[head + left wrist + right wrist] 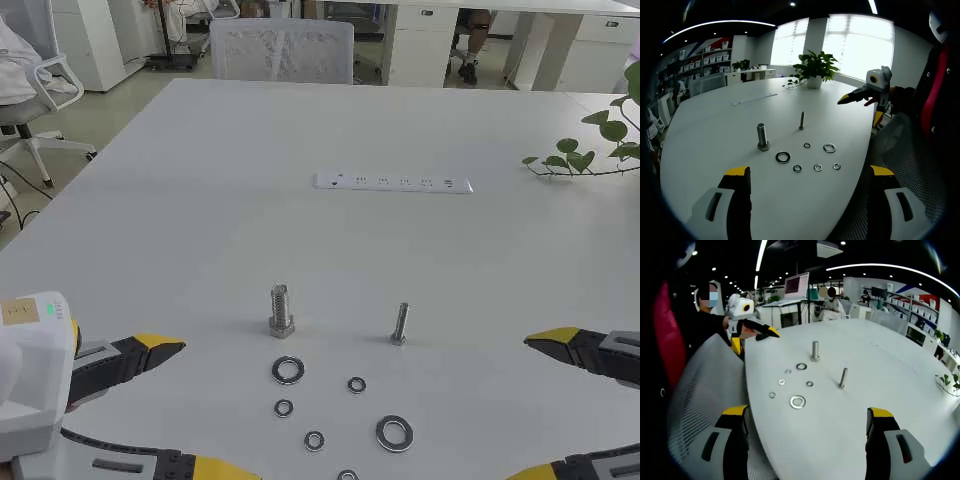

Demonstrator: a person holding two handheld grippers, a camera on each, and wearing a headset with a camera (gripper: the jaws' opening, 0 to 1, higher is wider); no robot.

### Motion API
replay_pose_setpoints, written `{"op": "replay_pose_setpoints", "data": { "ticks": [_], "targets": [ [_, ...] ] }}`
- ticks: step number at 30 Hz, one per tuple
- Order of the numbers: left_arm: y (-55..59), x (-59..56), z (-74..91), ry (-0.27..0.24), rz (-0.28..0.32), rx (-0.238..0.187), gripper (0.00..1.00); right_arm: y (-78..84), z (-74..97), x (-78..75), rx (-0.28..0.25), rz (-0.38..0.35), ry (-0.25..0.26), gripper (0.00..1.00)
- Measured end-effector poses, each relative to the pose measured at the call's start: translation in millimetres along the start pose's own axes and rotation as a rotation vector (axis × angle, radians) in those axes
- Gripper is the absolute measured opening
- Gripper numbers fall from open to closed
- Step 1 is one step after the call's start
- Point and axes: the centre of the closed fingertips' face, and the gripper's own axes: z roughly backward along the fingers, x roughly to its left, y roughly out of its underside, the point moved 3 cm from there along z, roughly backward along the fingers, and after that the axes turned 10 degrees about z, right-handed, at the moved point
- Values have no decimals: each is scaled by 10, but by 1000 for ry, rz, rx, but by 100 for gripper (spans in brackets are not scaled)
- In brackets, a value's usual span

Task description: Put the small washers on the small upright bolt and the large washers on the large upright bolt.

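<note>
I am holding my left gripper (200,405) wide open and empty over the near edge of the table (200,220). My right gripper (540,405) is gaping just as wide, gripping nothing. Between them the large bolt (281,311) and the small bolt (399,325) are standing upright. The large washers (288,370) and small washers (284,407) are lying loose just in front.

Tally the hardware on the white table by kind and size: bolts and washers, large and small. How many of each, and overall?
large upright bolt: 1
small upright bolt: 1
large washers: 2
small washers: 4
Total: 8
</note>
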Motion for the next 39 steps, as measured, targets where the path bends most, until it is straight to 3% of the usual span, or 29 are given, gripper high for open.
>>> {"op": "replay_pose_setpoints", "data": {
  "ticks": [25, 39],
  "targets": [
    [29, -5, 20, -1, 9, 2, 94, -64, -8, -31, 24, 29, -14, 94],
    [37, -11, 16, 1, 5, 3, 94, -20, -14, 9, 40, 25, -17, 93]
  ]
}}
